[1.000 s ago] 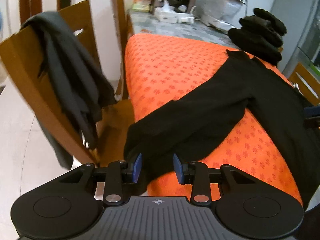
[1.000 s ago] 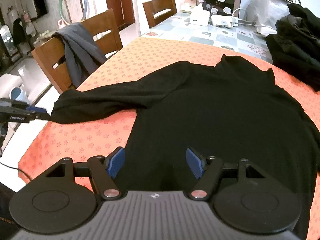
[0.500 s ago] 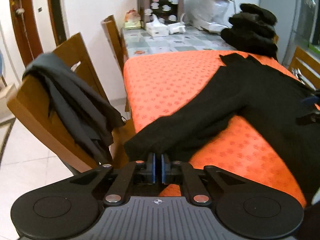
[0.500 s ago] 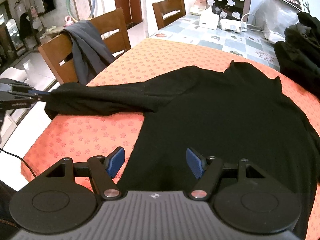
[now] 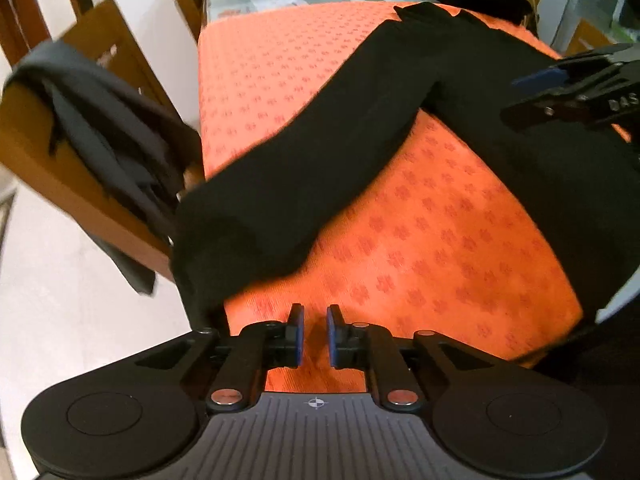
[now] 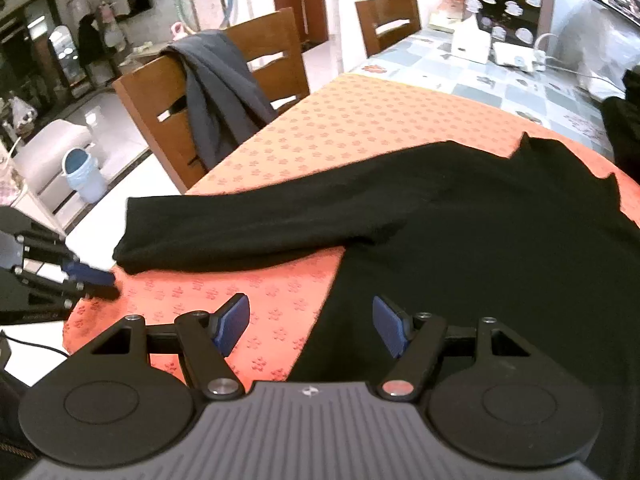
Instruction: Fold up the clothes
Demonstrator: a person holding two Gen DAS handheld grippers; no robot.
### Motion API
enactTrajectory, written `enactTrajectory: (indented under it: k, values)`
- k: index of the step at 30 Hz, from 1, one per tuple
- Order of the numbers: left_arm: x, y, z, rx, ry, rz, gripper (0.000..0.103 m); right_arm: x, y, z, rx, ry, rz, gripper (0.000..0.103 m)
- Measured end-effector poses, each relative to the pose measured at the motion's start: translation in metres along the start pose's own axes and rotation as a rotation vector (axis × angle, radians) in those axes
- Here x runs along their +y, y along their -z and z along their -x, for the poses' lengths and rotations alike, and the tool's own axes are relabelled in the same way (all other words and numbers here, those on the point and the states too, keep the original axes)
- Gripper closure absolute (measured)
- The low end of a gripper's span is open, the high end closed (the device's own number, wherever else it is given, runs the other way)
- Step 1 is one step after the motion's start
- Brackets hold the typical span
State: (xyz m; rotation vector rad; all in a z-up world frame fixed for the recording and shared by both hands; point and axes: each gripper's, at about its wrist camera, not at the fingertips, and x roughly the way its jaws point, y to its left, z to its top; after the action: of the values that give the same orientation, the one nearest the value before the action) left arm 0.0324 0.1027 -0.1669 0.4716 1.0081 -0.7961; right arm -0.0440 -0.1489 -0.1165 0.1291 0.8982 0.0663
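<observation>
Orange table cloth [image 6: 360, 120] under black sweater [image 6: 500, 240], sleeve [image 5: 320, 152] stretched left for folding. Left gripper [image 5: 315, 334] just opening a crack, pinching nothing; right gripper [image 6: 310, 326] spread wide, near hem.

Black sweater [image 6: 460, 240] cut off at right edge; chair [image 5: 60, 152] w/ grey garment motion-blurred.

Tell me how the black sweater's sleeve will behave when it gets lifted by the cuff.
The black sweater looks soft: its sleeve droops over the orange tablecloth edge, so it will likely hang limp. The knit looks thick, so probably not slippery. The rest may drag along behind.
</observation>
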Motion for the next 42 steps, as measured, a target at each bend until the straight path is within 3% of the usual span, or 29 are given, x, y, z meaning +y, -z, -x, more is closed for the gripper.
enactTrajectory:
  k: [5, 9, 13, 18, 23, 25, 26, 27, 29, 32, 35, 37, 39, 42]
  values:
    - [0.015, 0.009, 0.017, -0.1, -0.012, 0.111, 0.089, 0.006, -0.014, -0.008, 0.005, -0.039, 0.047, 0.029]
    - [0.041, -0.002, 0.025, -0.177, -0.011, 0.179, 0.074, 0.009, -0.033, -0.018, 0.002, -0.07, 0.09, 0.029]
    - [0.072, -0.023, 0.019, -0.229, 0.046, 0.189, 0.062, 0.011, -0.045, -0.023, -0.002, -0.075, 0.103, 0.029]
    - [0.098, -0.056, -0.008, -0.196, 0.201, 0.206, 0.054, 0.016, -0.047, -0.017, -0.012, -0.055, 0.082, 0.029]
    - [0.099, -0.079, -0.042, -0.106, 0.303, 0.15, 0.052, 0.021, -0.03, -0.001, -0.042, 0.001, 0.007, 0.029]
    - [0.096, -0.084, -0.051, -0.053, 0.327, 0.112, 0.054, 0.023, -0.018, 0.008, -0.059, 0.03, -0.042, 0.029]
    - [0.094, -0.085, -0.052, -0.03, 0.327, 0.092, 0.068, 0.023, -0.012, 0.011, -0.064, 0.042, -0.064, 0.029]
    - [0.091, -0.086, -0.053, -0.007, 0.326, 0.071, 0.096, 0.024, -0.006, 0.015, -0.069, 0.054, -0.088, 0.029]
    - [0.086, -0.088, -0.043, -0.048, 0.274, 0.03, 0.099, 0.027, 0.006, 0.022, -0.08, 0.084, -0.129, 0.029]
    - [0.091, -0.099, -0.017, -0.149, 0.199, 0.048, 0.099, 0.032, 0.023, 0.034, -0.102, 0.139, -0.194, 0.029]
    - [0.095, -0.113, 0.001, -0.184, 0.152, 0.053, 0.1, 0.04, 0.043, 0.047, -0.135, 0.2, -0.279, 0.029]
    - [0.086, -0.124, 0.017, -0.212, 0.206, -0.03, 0.1, 0.049, 0.058, 0.053, -0.161, 0.24, -0.349, 0.029]
    - [0.074, -0.134, 0.023, -0.179, 0.222, -0.14, 0.1, 0.06, 0.072, 0.056, -0.188, 0.272, -0.41, 0.029]
    - [0.068, -0.139, 0.026, -0.169, 0.308, -0.229, 0.1, 0.085, 0.093, 0.054, -0.234, 0.311, -0.501, 0.029]
